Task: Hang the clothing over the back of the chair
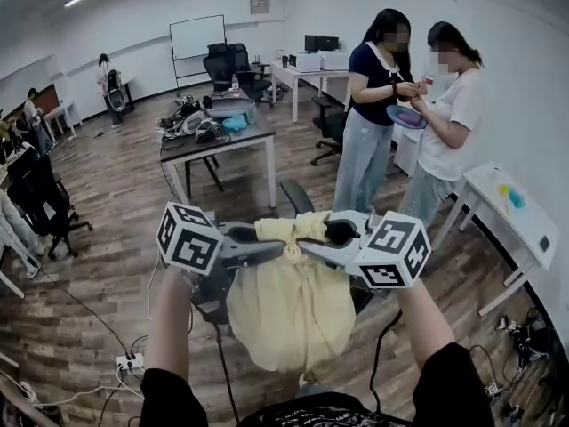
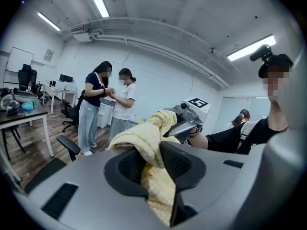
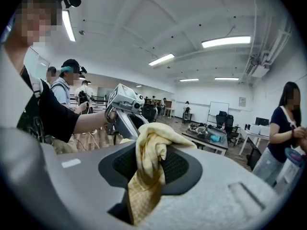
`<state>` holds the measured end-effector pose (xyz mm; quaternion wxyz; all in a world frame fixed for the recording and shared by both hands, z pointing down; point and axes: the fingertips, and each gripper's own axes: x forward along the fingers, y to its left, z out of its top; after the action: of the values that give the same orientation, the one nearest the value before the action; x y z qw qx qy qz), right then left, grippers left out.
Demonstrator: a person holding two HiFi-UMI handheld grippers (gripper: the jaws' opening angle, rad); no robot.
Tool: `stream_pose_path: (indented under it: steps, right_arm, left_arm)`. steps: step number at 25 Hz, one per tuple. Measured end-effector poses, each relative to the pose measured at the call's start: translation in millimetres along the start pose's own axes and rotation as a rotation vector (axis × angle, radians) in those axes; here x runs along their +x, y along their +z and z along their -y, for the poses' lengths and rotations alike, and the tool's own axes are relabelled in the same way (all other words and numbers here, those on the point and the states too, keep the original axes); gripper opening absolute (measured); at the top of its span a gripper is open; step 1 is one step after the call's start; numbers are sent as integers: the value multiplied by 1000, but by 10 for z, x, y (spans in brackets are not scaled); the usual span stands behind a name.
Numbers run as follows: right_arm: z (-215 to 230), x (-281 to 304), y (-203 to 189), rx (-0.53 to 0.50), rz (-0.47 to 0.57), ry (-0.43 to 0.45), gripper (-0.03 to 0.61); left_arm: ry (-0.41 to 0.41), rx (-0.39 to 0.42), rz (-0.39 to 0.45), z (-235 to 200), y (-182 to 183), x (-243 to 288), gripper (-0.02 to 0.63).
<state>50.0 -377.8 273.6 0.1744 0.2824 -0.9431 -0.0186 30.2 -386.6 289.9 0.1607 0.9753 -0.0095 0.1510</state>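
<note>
Left claw (image 1: 269,241) and right claw (image 1: 331,232) each pinch the yellow garment (image 1: 289,314) at its bunched top (rest hangs loose below).

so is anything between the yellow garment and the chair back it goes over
Nothing visible does. The yellow garment hangs pinched in the left gripper and right gripper, close to the black office chair, which it mostly hides. The cluttered table stands farther off.
</note>
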Motion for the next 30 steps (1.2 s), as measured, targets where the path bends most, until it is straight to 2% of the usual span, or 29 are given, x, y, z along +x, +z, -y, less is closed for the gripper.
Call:
stream_pose_path:
  steps: [4,8,14,18,23,30]
  right_arm:
    - [137,38,-69,36,10,74,117]
    - [249,139,-146,80,32,106,117]
    - [363,207,-333,139,31,162,116]
    - [426,238,-394,155,31,167,115]
    - [533,263,-464,198,23,175,116]
    - [669,493,-603,216,-12,169,117]
  left_arm:
    - [-58,-39,-2,-123,-11,47,89]
    - [-97,-66,5,-232,-61,45,89]
    - [-124,-47,1,-332,-189,118,97]
    - [-146,-42,15,-406,-218,136,104]
    - [-140,-52,16,-433,-253,166,112]
    - [-72,-47,-79,-620,-396,141,117]
